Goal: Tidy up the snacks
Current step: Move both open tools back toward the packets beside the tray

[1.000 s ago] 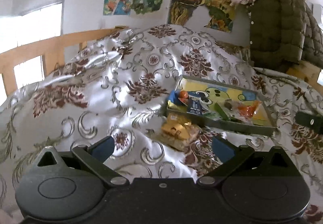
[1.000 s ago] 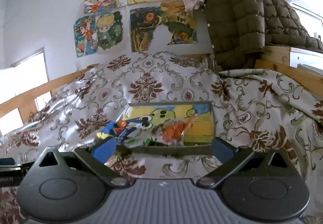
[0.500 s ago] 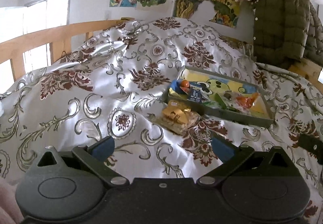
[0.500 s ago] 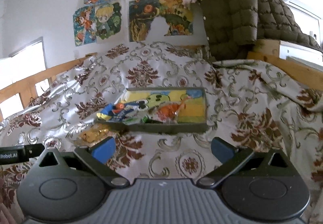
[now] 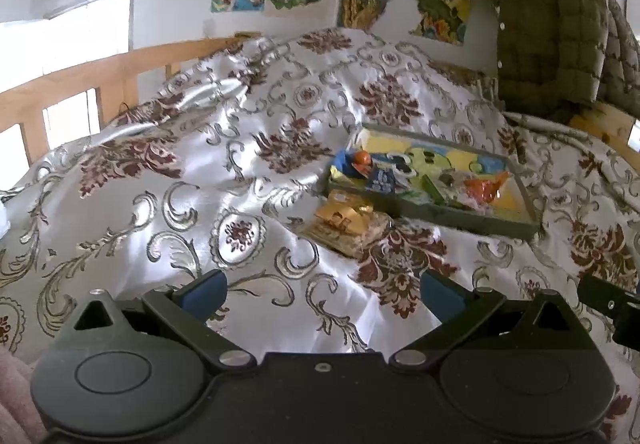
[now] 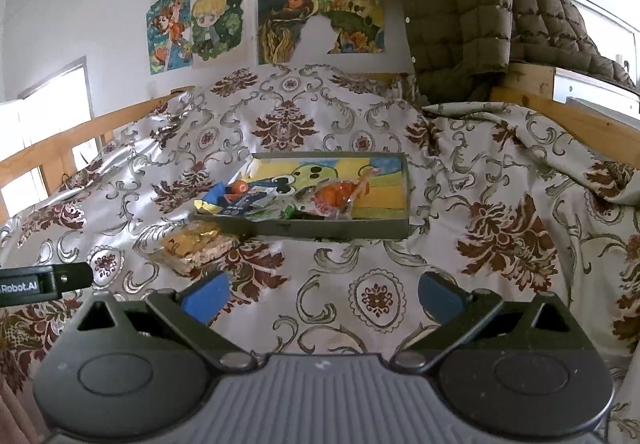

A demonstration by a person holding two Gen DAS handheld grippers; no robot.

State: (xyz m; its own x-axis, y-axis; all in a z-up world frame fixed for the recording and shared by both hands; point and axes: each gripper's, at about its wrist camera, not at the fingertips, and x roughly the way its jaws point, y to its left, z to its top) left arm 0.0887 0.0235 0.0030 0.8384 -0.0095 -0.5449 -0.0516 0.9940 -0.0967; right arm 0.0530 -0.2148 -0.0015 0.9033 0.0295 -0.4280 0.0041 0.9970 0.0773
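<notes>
Gold snack packet (image 5: 346,222) lies on bed just beside tray (image 5: 460,213), ahead of nearer left hand-held gripper (image 5: 322,294); both grippers open, empty.

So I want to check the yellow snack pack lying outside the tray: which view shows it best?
The left wrist view: the yellow snack pack sits near centre, label facing up. The right wrist view shows it lower left, more foreshortened.
</notes>
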